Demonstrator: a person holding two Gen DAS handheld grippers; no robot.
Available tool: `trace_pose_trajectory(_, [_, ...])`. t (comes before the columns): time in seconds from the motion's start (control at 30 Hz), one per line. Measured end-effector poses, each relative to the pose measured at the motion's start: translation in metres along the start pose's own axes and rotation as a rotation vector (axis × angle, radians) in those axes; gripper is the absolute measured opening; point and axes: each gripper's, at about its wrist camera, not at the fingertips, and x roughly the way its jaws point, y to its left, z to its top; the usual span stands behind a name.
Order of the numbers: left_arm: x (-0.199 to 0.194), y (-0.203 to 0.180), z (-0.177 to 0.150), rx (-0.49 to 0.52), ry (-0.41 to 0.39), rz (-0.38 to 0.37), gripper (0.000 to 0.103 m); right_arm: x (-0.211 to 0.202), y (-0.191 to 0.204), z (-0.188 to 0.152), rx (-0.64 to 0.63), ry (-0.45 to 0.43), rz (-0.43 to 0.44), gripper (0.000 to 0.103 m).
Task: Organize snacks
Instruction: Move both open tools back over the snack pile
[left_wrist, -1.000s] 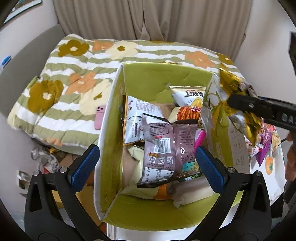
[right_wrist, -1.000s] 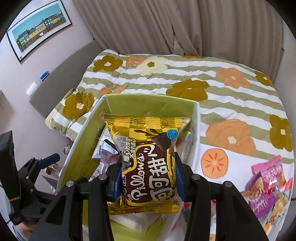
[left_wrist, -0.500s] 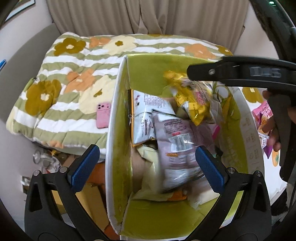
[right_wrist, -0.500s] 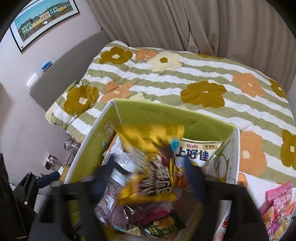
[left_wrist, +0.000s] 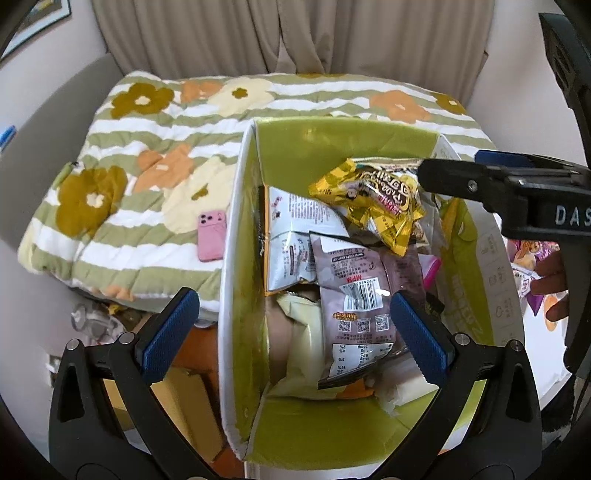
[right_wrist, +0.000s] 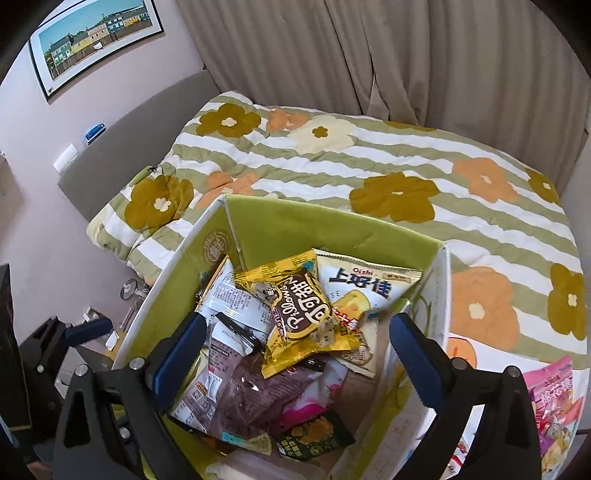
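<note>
Left wrist view: left gripper (left_wrist: 293, 317) spread wide, empty, straddling the green box's left wall (left_wrist: 231, 280); box bottom hidden under packets. Yellow snack bag (left_wrist: 373, 206) lies atop the pile, beside the right gripper's finger (left_wrist: 476, 181).

Right wrist view: right gripper (right_wrist: 295, 343) wide apart, empty, above the green box (right_wrist: 332, 229); yellow snack bag (right_wrist: 303, 310) lies between its fingers, on other packets. Loose snacks (right_wrist: 554, 398) at right, cut off.
</note>
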Motion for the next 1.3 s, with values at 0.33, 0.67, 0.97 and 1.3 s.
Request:
trace_pose_trajectory(0.33, [-0.052, -0.032, -0.01, -0.022, -0.08, 0.072, 0.102, -0.061, -0.004, -0.023, -0.066, -0.091, 0.023, 0.099])
trace_pose_trajectory(0.67, [-0.103, -0.109, -0.036, -0.007, -0.161, 0.117, 0.102, -0.137, -0.04, -0.072, -0.049, -0.152, 0.037, 0.099])
trace_pose_trajectory(0.97, [-0.13, -0.184, -0.063, -0.03, -0.215, 0.052, 0.102, -0.205, -0.095, -0.136, -0.017, -0.18, -0.061, 0.099])
trace_pose_trajectory(1.3, [-0.124, -0.272, -0.087, 0.035, -0.245, -0.056, 0.102, -0.246, -0.17, -0.217, 0.077, -0.172, -0.18, 0.099])
